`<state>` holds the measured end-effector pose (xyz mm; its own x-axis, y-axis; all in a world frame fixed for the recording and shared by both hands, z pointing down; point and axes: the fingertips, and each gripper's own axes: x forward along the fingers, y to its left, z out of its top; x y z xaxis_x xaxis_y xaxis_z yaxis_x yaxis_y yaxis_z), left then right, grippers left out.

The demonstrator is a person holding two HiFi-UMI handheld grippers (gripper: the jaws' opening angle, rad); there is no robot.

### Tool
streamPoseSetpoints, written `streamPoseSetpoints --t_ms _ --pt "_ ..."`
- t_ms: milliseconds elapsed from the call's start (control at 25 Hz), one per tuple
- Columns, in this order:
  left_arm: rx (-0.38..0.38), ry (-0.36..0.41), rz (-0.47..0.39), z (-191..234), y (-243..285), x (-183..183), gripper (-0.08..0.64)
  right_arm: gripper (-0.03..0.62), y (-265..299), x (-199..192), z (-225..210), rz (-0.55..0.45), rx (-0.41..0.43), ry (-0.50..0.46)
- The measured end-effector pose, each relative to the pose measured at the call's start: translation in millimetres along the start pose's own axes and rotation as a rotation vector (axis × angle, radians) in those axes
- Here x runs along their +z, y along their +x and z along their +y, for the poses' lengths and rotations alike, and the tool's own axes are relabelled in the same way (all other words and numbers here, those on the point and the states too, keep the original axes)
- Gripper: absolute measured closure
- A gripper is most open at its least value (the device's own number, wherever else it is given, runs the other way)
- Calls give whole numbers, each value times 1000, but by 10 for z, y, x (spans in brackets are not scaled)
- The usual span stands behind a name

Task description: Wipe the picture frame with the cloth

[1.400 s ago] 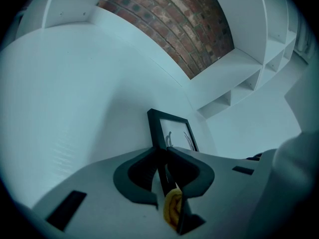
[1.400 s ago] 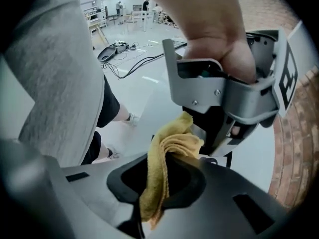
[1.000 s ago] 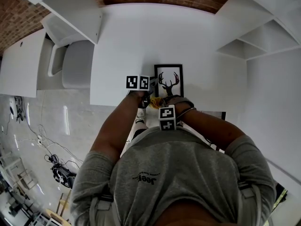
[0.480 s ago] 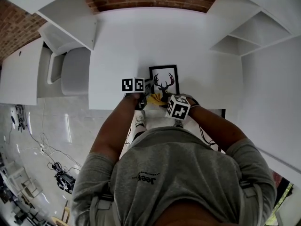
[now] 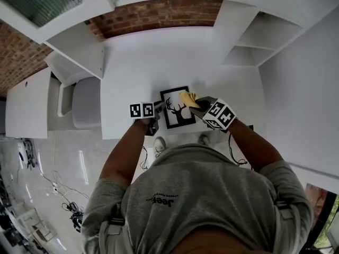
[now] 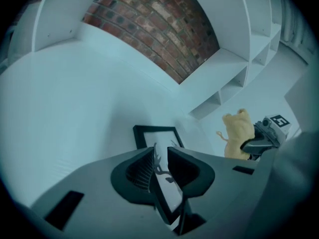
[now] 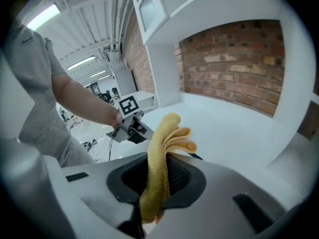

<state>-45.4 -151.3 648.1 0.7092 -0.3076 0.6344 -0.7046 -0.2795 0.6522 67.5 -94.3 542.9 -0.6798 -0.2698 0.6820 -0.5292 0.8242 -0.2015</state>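
Frame (image 5: 177, 109) with a deer-antler print sits in the middle of the head view, tilted, near the front edge of the white table (image 5: 143, 62). Left gripper (image 5: 157, 111) clamps the frame's left edge; in the left gripper view the edge runs between the closed-in jaws. Yellow cloth (image 5: 187, 98) shows at the frame's upper right corner; contact is unclear. Right gripper (image 5: 200, 105) grips the cloth, which sticks up bunched from between its jaws in the right gripper view. Brick wall (image 5: 159, 12) is at the top of the frame, white shelves (image 5: 254, 36) at the upper right.
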Motion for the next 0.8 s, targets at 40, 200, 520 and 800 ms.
streamPoseSetpoints --t_ms 40,200,520,800 --pt "-5 23 -28 -73 -67 87 471 532 -111 49 -88 -30 -24 16" --pt "-18 169 -152 -440 -465 435 471 532 -555 237 -356 -145 -99 71" --pt "70 377 -433 -794 -1463 1044 519 532 -1336 582 -750 -347 -242 118" --pt "168 427 -533 -798 -1822 901 541 532 -1536 540 -824 -422 -292 142"
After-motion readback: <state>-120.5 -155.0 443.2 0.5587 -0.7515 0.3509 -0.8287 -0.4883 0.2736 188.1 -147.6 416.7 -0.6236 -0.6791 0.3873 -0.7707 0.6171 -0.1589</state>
